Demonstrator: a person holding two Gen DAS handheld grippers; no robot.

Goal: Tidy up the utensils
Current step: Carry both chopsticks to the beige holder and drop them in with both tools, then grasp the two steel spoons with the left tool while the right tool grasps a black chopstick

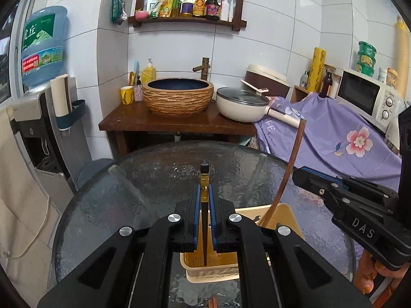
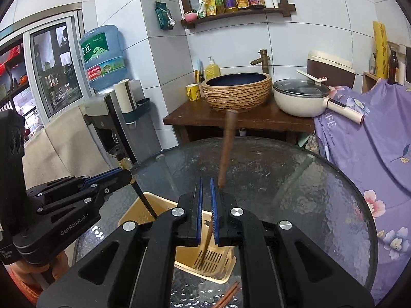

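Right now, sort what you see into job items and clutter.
Job:
- black chopstick in left tool
- brown chopstick at right tool
- basket
- loose chopsticks

Clutter:
- basin
- pot
- microwave
- water jug
- shelf bottles

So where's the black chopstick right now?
In the left wrist view, the black chopstick is pinched upright in the left gripper, its tip down inside the yellow basket on the glass table.

Wooden basin on brown stand, cream pot beside it (lidded); microwave at right
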